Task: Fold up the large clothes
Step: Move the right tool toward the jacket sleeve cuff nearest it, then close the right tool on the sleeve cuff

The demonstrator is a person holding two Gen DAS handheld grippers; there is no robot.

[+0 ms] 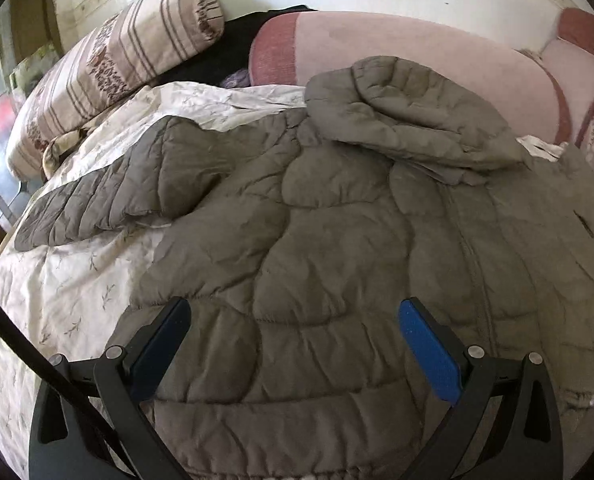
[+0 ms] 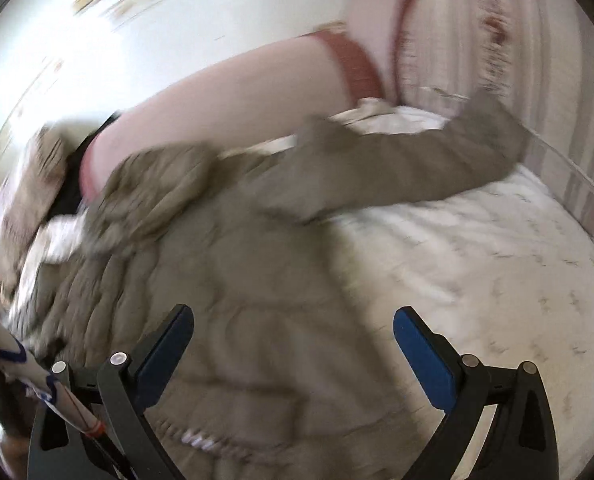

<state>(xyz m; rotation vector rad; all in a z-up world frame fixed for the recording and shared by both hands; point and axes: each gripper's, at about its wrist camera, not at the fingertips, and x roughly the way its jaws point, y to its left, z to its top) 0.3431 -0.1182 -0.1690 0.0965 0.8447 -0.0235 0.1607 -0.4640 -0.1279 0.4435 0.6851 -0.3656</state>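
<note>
Evidently nothing is folded yet: the jacket (image 1: 317, 220) lies spread on the bed (image 1: 69, 280), sleeves out, while both the left gripper (image 1: 295, 328) and right gripper (image 2: 293, 330) hover agape, empty.

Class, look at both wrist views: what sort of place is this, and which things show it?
Most likely a bedroom: a quilted grey-brown jacket lies spread on a bed with a pale patterned bedspread, beside a striped pillow and a pink bolster.
</note>
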